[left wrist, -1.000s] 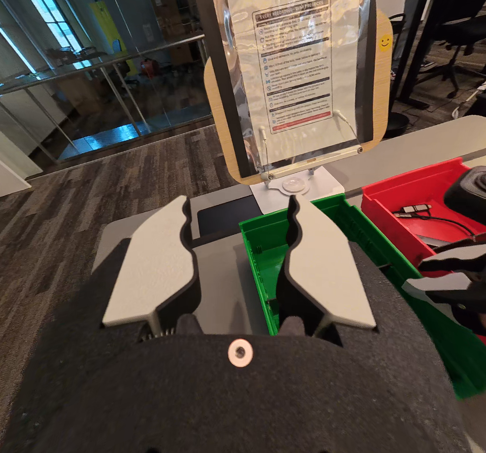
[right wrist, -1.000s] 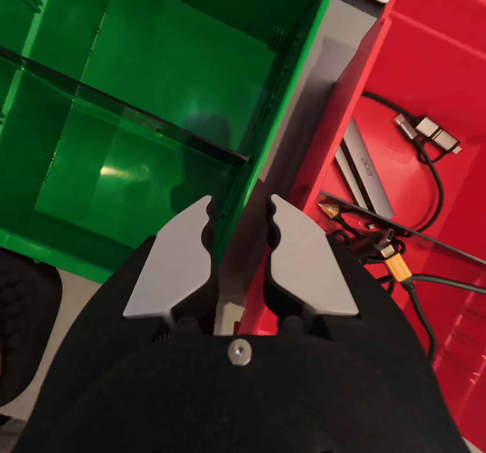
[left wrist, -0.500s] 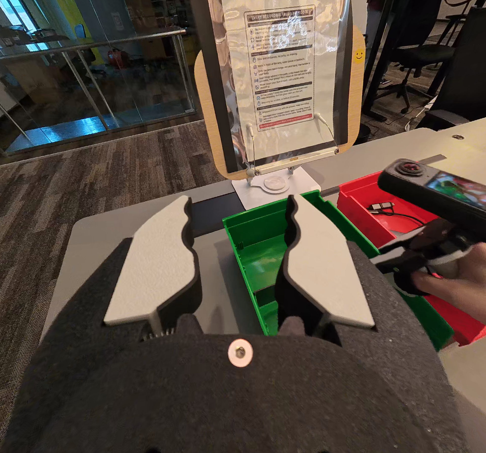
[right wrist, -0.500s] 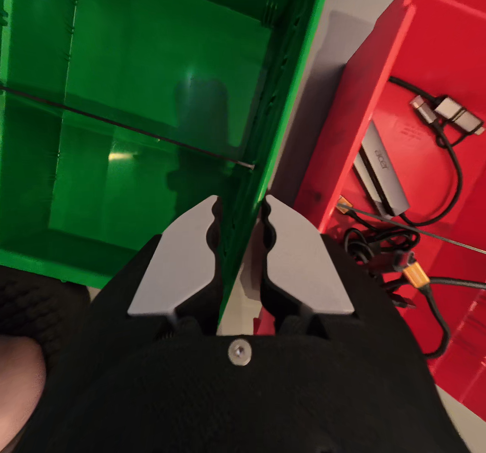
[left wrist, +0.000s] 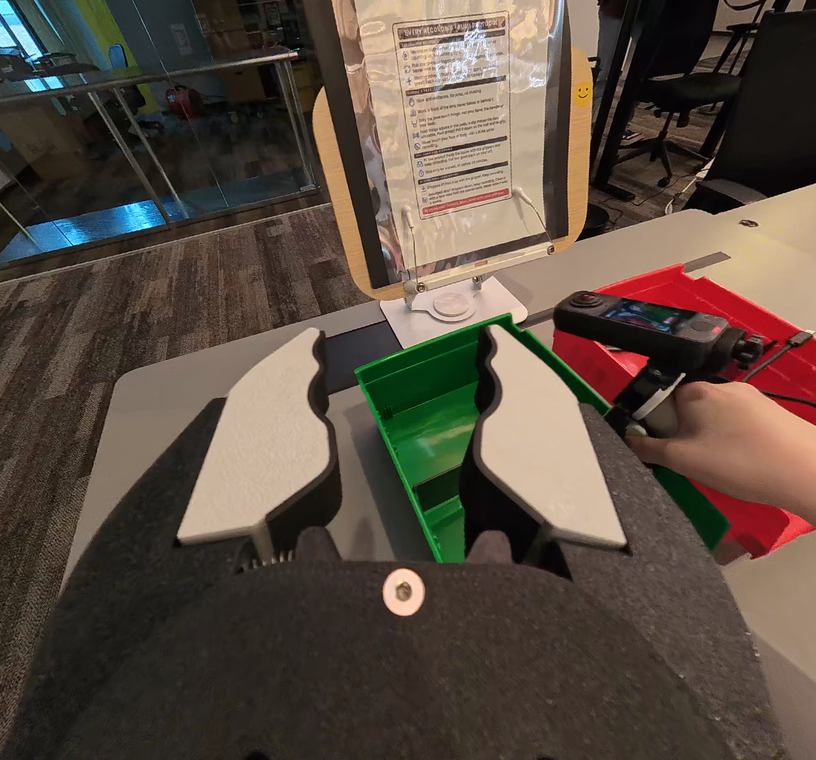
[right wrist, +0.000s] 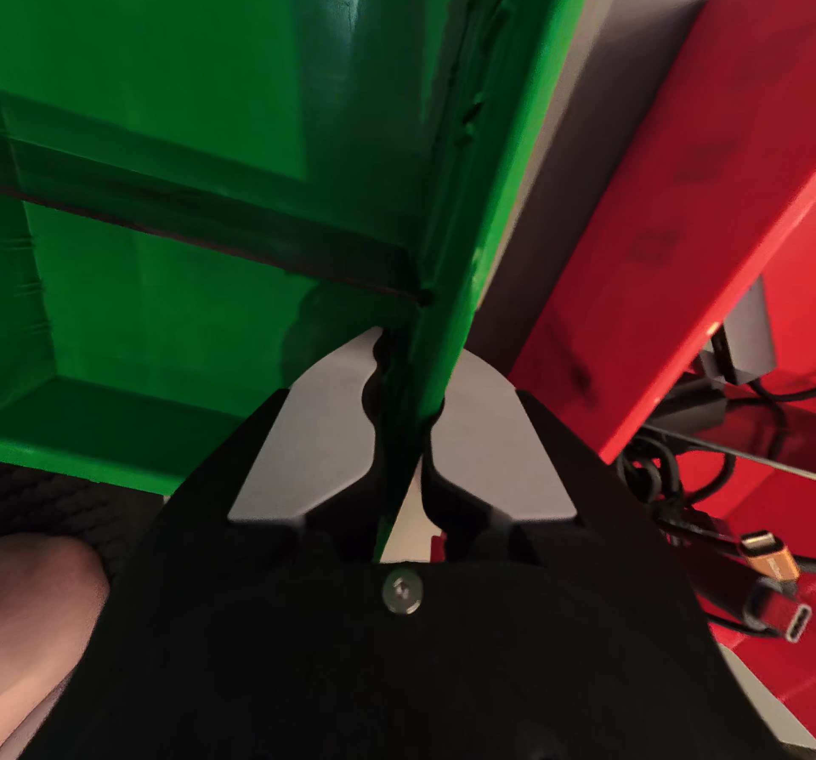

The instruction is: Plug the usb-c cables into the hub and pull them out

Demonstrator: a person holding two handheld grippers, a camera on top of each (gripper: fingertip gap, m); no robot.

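Note:
My right gripper (right wrist: 419,350) straddles the right wall of the empty green bin (right wrist: 508,76), one finger inside and one outside, shut on that wall. The red bin (right wrist: 662,209) beside it holds a grey hub (right wrist: 750,332), coiled black cables (right wrist: 653,478), an orange-sleeved plug (right wrist: 768,555) and a black USB-C plug (right wrist: 790,619). My left gripper (left wrist: 399,337) is open and empty, above the table at the green bin's (left wrist: 375,385) left wall. The right gripper's camera (left wrist: 640,328) and the hand (left wrist: 728,438) holding it show over that bin's right side.
A document stand (left wrist: 455,310) with a plastic-covered sheet stands on the grey table (left wrist: 176,385) just behind the green bin. The red bin (left wrist: 662,284) lies to the right, with a cable (left wrist: 795,337) in it. Carpet and a glass railing lie beyond the table's left edge. The tips of one gripper are about 30 centimetres away from the tips of the other.
My right gripper has dropped onto the green bin's right wall and its fingers have shut on it. The left gripper has drawn back a little and stayed open.

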